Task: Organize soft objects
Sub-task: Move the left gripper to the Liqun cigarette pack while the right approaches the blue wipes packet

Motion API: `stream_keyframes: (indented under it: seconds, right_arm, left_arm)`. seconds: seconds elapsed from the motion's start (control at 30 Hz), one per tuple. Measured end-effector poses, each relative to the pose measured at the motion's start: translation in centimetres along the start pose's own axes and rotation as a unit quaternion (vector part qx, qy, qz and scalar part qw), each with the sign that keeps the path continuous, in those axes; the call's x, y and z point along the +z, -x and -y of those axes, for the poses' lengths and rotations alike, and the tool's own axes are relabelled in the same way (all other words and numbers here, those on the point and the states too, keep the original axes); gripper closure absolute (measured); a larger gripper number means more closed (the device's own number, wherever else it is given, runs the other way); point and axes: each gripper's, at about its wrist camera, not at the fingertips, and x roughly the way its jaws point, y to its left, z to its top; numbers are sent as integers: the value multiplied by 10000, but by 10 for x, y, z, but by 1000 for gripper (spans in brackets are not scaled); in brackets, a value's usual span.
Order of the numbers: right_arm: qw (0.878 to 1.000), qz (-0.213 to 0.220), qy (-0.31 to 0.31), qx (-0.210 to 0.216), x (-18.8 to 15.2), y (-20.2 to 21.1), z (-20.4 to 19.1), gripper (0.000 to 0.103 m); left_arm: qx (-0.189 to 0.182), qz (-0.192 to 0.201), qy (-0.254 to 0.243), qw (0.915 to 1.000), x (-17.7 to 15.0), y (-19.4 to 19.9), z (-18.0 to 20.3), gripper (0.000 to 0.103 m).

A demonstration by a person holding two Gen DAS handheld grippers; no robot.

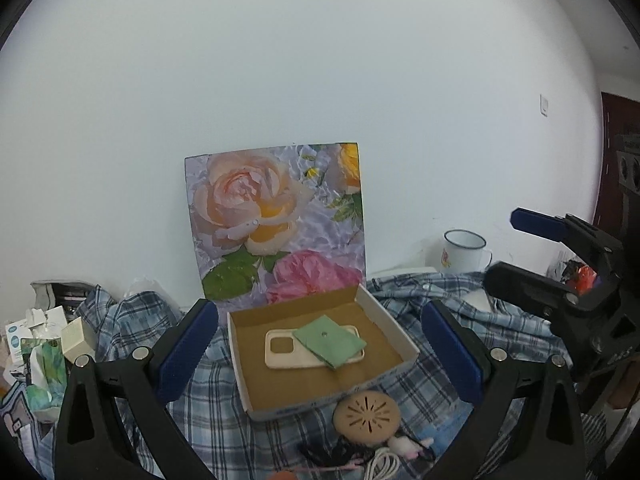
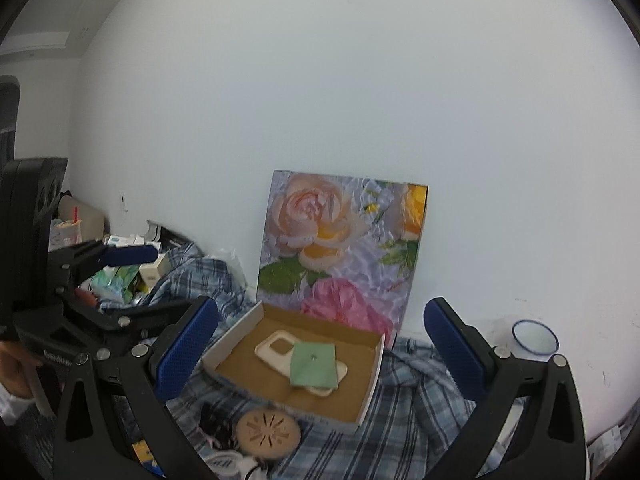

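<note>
An open cardboard box sits on a blue plaid cloth. Inside lie a cream phone case and a green soft pouch on top of it. My left gripper is open and empty, in front of the box; its fingers also show at the left of the right wrist view. My right gripper is open and empty, facing the box; its fingers also show at the right of the left wrist view.
A floral board leans on the wall behind the box. A tan round perforated disc, dark tangled bits and a white cable lie before the box. An enamel mug stands right; small boxes clutter the left.
</note>
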Motion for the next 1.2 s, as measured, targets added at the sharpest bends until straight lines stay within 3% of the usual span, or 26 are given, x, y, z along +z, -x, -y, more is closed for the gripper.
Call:
stream_keyframes:
  seconds: [0.3,0.57,0.77,0.9,1.2]
  right_arm:
    - [10000,-66,41,-27,-41,18,-12,0]
    - [9992,-351,85,140,-72,16,-20,0]
    - [9982,-566,137,171,-91,16,-22,0]
    - [9977,-643,87,183,-100,19,-20,0]
    - [9956,-904,-50,245,-120,11,-13,0]
  left_arm:
    - [-64,-123,86,9999,-35,17,-2,0]
    - [439,-18,-406,9982,-73,31,17,0]
    - [5,-480,-171,9987,-100,21,16,0]
    - [61,-605,-209,9979,-111,16,16,0]
    - [-258,-1044,-90,9942,-131,6,19,0]
